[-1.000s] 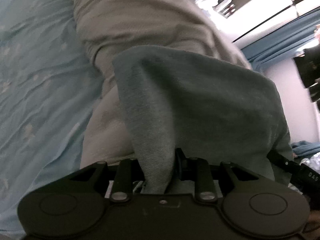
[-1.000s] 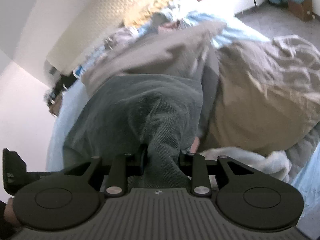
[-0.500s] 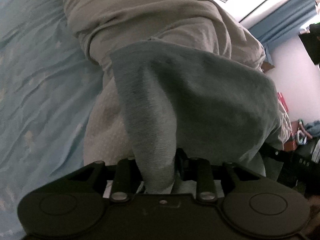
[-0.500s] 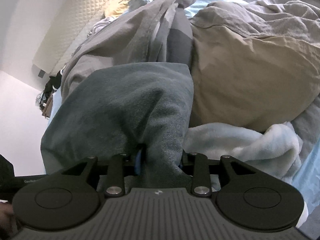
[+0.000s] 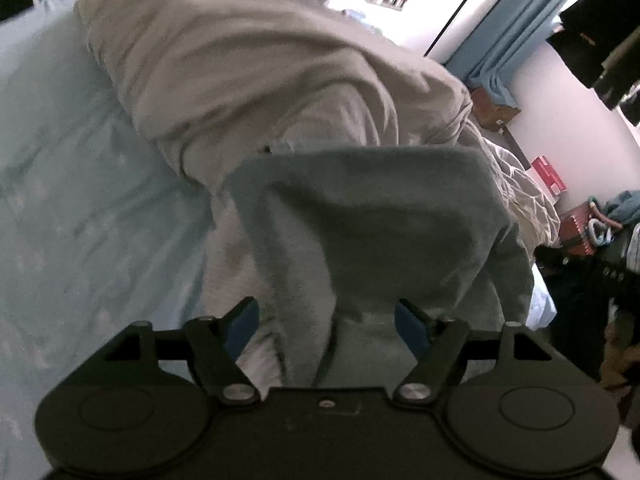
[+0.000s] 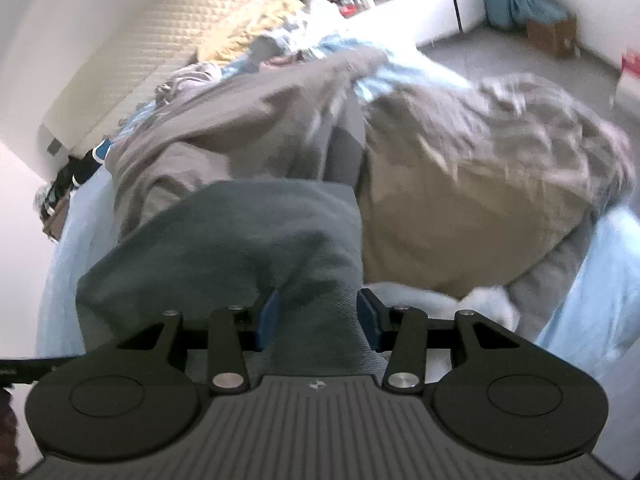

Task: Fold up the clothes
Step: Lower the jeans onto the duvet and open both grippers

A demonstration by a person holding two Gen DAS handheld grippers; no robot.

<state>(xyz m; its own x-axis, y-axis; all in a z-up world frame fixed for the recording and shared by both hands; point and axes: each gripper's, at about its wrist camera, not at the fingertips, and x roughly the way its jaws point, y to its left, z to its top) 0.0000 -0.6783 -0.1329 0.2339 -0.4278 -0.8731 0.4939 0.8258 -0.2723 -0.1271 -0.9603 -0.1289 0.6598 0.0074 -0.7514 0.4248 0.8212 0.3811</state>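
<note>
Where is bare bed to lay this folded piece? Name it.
Free: the blue sheet left of the grey garment and tan duvet. Crowded: duvet and white blanket fill the right; clutter toward the headboard. Both grippers are open.

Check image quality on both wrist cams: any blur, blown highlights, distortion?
Left wrist view: motion-smeared, the grey-green garment and beige bedding are soft; white wall by the blue curtain is blown out; foreground is dim. Right wrist view: blur is strongest on the rumpled duvet; the light blue sheet glares. Both views show fisheye bending and dark corner vignetting.
</note>
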